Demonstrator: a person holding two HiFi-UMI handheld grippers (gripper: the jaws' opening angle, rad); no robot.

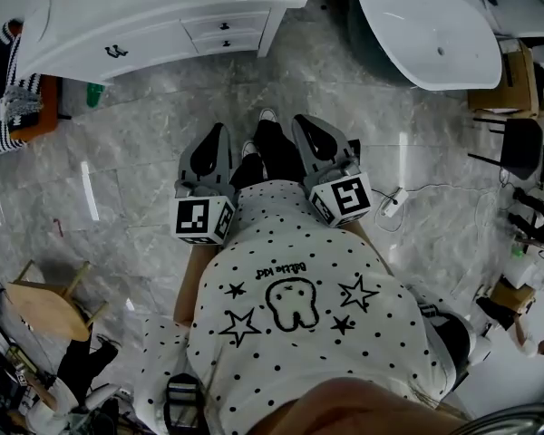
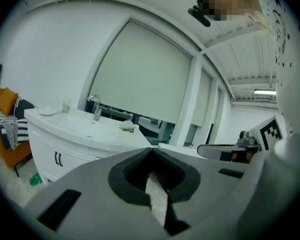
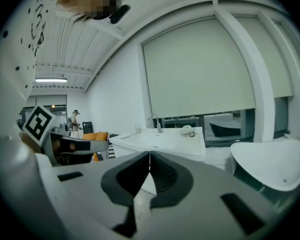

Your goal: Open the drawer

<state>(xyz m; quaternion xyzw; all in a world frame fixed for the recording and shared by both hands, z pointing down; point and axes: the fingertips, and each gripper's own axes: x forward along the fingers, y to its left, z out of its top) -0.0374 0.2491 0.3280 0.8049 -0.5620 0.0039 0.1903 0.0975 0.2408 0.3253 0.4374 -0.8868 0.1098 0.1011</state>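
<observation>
Ahead on the vanity point(image 1: 118, 12), we judge the drawer point(image 1: 208, 25) rigid, best pulled by its small knob point(image 1: 224, 26), our left hand-held gripper point(image 1: 218, 136) and right hand-held gripper point(image 1: 306, 127) both closed, empty.

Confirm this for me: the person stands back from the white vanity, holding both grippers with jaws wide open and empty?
Not open. The left gripper and the right gripper are both shut, tips meeting, nothing between them; each gripper's own view shows it. The person does stand back from the white vanity.

White bathtub point(image 1: 426, 25), black chair point(image 1: 523, 143), wooden stool point(image 1: 43, 310), grey marble floor point(image 1: 127, 166)
</observation>
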